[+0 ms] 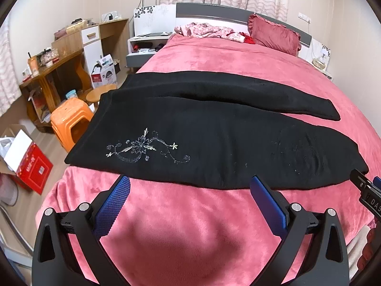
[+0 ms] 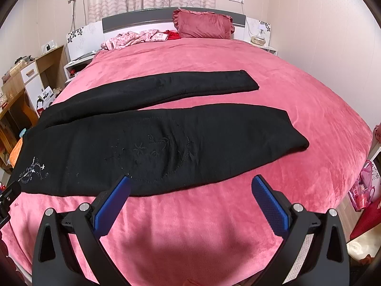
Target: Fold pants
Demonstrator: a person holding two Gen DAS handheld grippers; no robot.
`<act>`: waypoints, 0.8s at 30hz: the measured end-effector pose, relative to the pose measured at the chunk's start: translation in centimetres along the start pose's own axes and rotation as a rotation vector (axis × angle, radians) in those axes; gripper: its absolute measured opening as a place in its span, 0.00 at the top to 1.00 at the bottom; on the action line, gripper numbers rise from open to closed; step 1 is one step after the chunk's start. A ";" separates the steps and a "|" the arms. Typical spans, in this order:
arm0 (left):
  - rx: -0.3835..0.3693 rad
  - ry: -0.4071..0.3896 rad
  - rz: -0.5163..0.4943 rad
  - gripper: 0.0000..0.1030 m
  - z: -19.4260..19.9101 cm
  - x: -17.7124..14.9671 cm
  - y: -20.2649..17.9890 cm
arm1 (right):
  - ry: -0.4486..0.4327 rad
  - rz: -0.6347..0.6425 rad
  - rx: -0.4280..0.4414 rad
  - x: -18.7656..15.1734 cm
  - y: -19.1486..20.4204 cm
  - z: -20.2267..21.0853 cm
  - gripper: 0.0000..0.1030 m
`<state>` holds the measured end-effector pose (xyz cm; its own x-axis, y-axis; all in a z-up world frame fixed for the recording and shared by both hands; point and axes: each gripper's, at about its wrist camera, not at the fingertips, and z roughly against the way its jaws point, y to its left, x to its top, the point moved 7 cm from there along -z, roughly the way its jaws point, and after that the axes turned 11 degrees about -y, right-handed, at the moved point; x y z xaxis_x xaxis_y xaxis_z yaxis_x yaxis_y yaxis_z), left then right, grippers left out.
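Black pants (image 1: pixel 214 131) with a silver floral embroidery (image 1: pixel 142 146) lie flat across the pink bed, waist to the left, both legs stretching right and spread apart. In the right wrist view the same pants (image 2: pixel 166 143) show the near leg's cuff at the right. My left gripper (image 1: pixel 190 183) hovers open just in front of the pants' near edge, near the waist end. My right gripper (image 2: pixel 190 183) is open too, just short of the near leg's edge. Neither holds anything. The right gripper's tip (image 1: pixel 364 186) shows at the edge of the left wrist view.
The pink plush bedcover (image 1: pixel 190 226) fills the foreground. A red pillow (image 1: pixel 273 33) and crumpled pink clothes (image 1: pixel 207 29) lie by the headboard. Left of the bed stand an orange stool (image 1: pixel 69 121), a wooden desk (image 1: pixel 47 76) and a red box (image 1: pixel 33 169).
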<state>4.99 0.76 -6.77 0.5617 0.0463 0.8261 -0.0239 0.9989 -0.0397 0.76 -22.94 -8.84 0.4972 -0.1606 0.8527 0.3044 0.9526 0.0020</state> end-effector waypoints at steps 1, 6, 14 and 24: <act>0.000 0.002 0.001 0.03 0.0 -0.1 0.1 | 0.001 -0.001 0.000 0.0 0.0 0.0 0.02; 0.000 0.014 0.010 0.03 -0.2 0.3 0.2 | 0.008 -0.004 -0.002 -0.1 -0.1 -0.2 0.02; 0.000 0.019 0.009 0.03 -0.2 0.2 0.2 | 0.012 -0.003 -0.002 -0.2 -0.2 -0.3 0.02; -0.073 0.074 0.023 0.03 -1.5 -0.6 0.1 | 0.025 -0.055 0.027 -0.6 -0.7 -1.0 0.02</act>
<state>5.86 0.80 -8.12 0.6213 0.0661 0.7808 0.0211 0.9947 -0.1010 1.04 -23.80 -9.81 0.5008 -0.2195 0.8373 0.3100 0.9486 0.0633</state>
